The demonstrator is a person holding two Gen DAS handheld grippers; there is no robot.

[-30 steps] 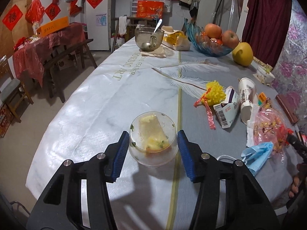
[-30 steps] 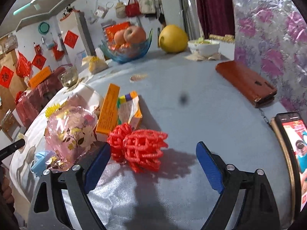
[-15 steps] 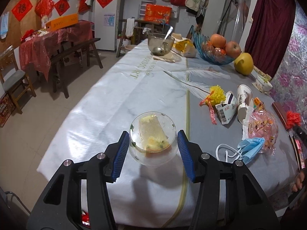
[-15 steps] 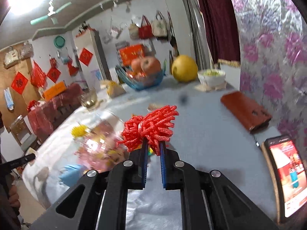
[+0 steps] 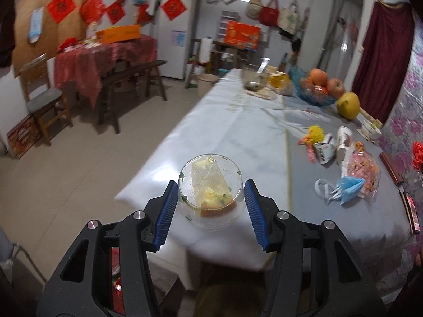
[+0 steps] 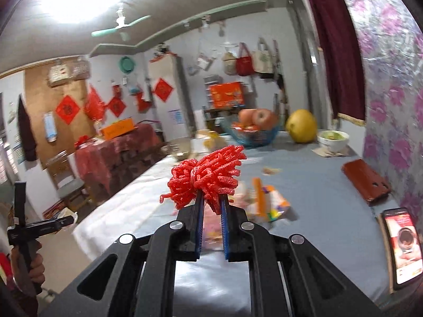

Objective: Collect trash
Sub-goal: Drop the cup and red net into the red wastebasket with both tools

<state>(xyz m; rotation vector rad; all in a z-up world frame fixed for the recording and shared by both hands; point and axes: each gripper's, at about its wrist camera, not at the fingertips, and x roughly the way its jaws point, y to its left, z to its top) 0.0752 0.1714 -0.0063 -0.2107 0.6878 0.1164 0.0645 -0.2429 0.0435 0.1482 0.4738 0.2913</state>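
Right gripper point(image 6: 211, 198): jaws nearly closed, pinching the red foam fruit net point(image 6: 205, 177) above the bench point(image 6: 312, 185). Left gripper point(image 5: 210, 200): jaws part-open, clamping the clear glass bowl of scraps point(image 5: 210, 191) beyond the bench's near edge. Recommend level carriage, unrelaxed grip.
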